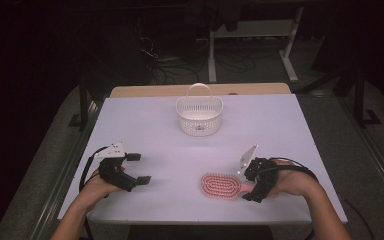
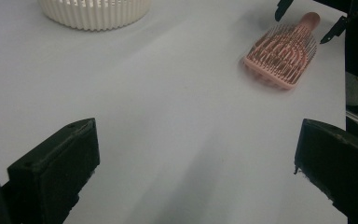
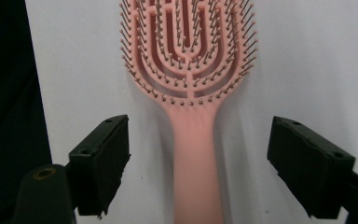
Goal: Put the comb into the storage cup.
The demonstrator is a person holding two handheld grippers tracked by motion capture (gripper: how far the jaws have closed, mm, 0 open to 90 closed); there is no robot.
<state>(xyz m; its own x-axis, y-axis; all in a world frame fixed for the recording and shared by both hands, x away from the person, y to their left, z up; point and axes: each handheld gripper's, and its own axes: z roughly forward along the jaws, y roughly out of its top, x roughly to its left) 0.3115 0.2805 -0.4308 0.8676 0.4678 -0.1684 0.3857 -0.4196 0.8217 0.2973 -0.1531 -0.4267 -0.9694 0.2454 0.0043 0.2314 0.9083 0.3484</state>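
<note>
A pink hairbrush [image 1: 223, 185] lies bristles up on the white table [image 1: 180, 150], near the front right. My right gripper [image 1: 250, 186] straddles its handle [image 3: 196, 163]; the jaws stand apart on either side, with gaps to the handle, so it is open. The same brush [image 2: 283, 53] shows far off in the left gripper view, with the right gripper's jaw tips beside its handle. My left gripper [image 1: 140, 169] rests at the front left, open, with bare table between its jaws [image 2: 196, 168]. A white slatted basket [image 1: 199, 115] with a handle stands at the back centre.
The table's near edge runs just below both hands. Its left edge [image 3: 32, 93] lies close beside the brush in the right gripper view. Dark floor, cables and a desk frame [image 1: 252, 45] lie beyond the far edge.
</note>
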